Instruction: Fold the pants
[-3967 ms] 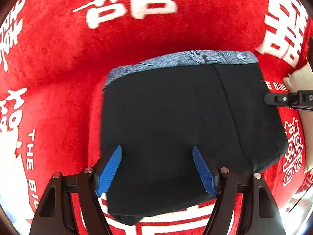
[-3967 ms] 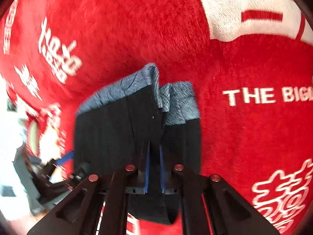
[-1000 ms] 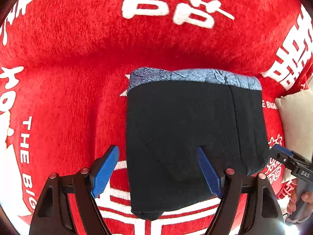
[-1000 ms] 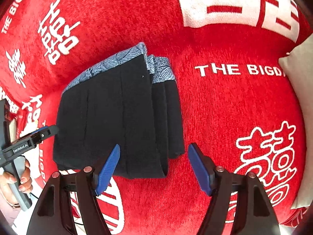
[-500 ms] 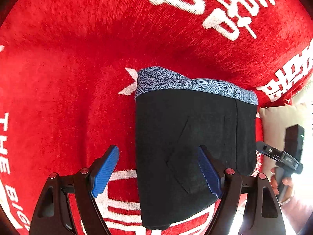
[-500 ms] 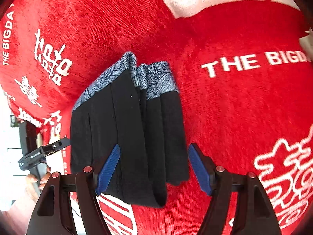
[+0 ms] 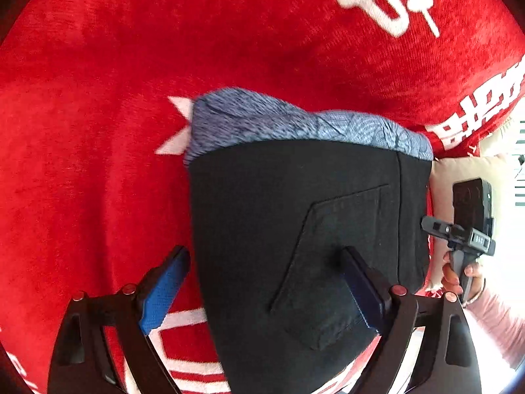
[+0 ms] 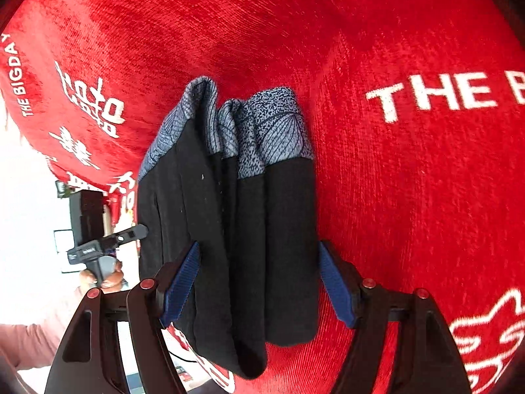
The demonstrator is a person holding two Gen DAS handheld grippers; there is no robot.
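The folded black pants (image 7: 295,213) with a blue-grey patterned waistband (image 7: 295,124) lie on a red blanket (image 7: 98,98). My left gripper (image 7: 262,292) hovers low over their near left part and its jaws are opening. One pad sits beside the left edge and the other over the back pocket, with neither pressing. In the right wrist view the pants (image 8: 246,229) show as a stack of layers. My right gripper (image 8: 257,289) stands open astride that stack's near end, one pad on either side.
The blanket (image 8: 410,180) carries white characters and lettering. A beige cushion (image 7: 459,170) lies past the pants' right side. Each view shows the other gripper, held by a hand in a pink sleeve (image 7: 492,321), at the blanket's edge.
Both grippers have come down and tilted toward the pants, which now fill more of each view. The left jaws stand wider. Four seconds ago the right gripper was shut on the pants; now it is open.
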